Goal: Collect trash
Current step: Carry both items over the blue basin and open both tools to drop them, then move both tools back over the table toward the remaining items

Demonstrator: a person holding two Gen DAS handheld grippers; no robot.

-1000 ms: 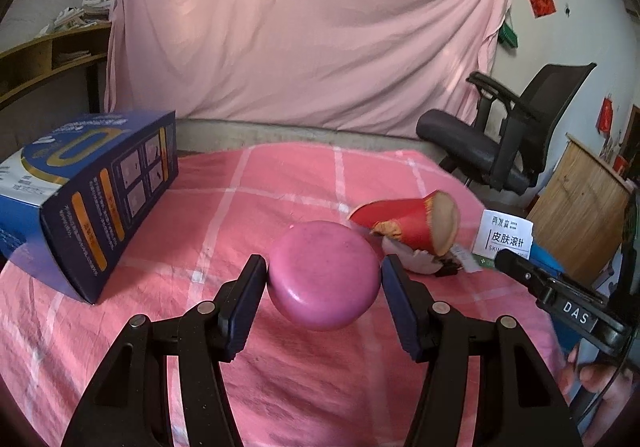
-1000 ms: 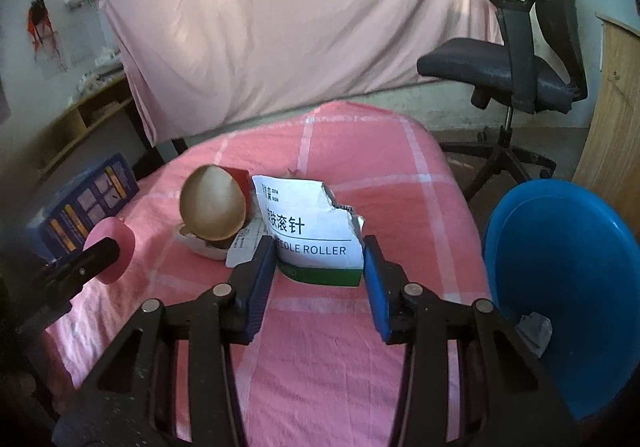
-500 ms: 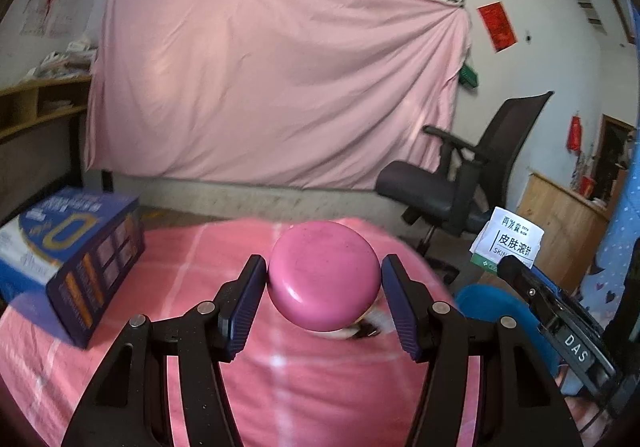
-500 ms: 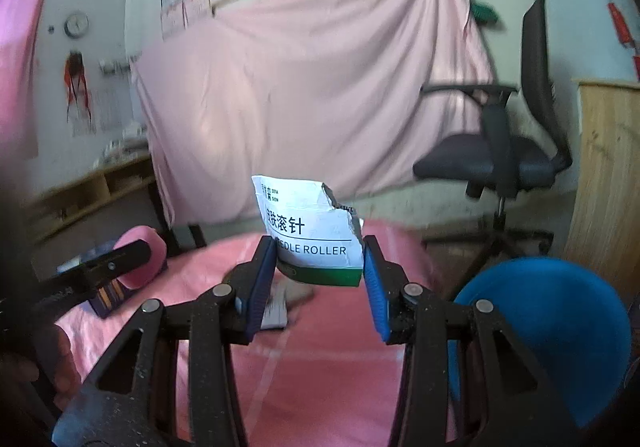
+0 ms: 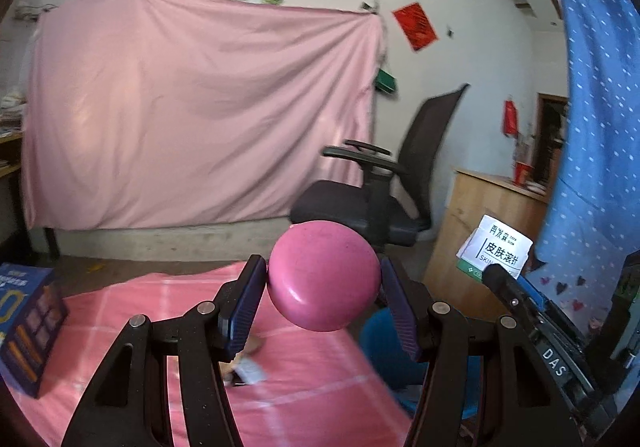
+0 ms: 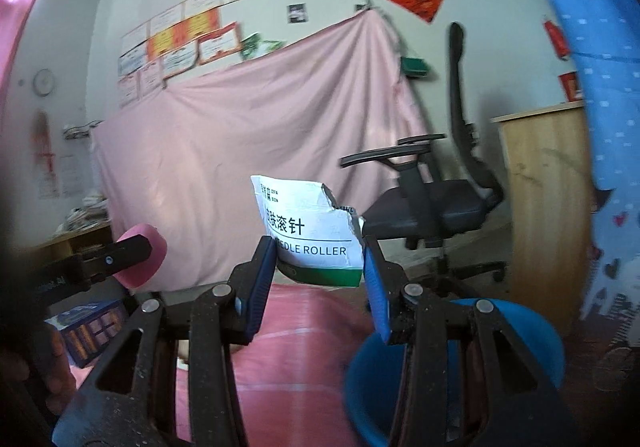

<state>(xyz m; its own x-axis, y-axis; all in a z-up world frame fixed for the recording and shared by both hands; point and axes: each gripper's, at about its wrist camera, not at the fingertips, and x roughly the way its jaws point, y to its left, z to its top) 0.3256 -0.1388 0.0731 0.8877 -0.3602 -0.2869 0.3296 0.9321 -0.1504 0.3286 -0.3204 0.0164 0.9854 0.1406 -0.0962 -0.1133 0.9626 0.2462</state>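
My left gripper (image 5: 322, 301) is shut on a round pink lid-like disc (image 5: 323, 281), held up in the air above the pink checked table (image 5: 300, 387). My right gripper (image 6: 318, 279) is shut on a torn white and green carton (image 6: 310, 235) printed "NEEDLE ROLLER", also lifted off the table. Each gripper shows in the other's view: the carton (image 5: 498, 251) at the right, the pink disc (image 6: 140, 261) at the left. A blue basin (image 6: 516, 351) sits low at the right, beyond the table's edge. Some scraps (image 5: 244, 367) still lie on the cloth, partly hidden behind my left fingers.
A dark blue printed box (image 5: 28, 327) stands on the table's left side. A black office chair (image 5: 384, 203) and a wooden cabinet (image 5: 488, 223) stand behind the table. A pink sheet (image 5: 192, 115) covers the back wall. A blue dotted curtain (image 5: 596, 127) hangs at the right.
Both grippers have risen and tilted up, carrying the pink disc and the carton off the table. The red paper cup and scraps have dropped out of the middle of both views.
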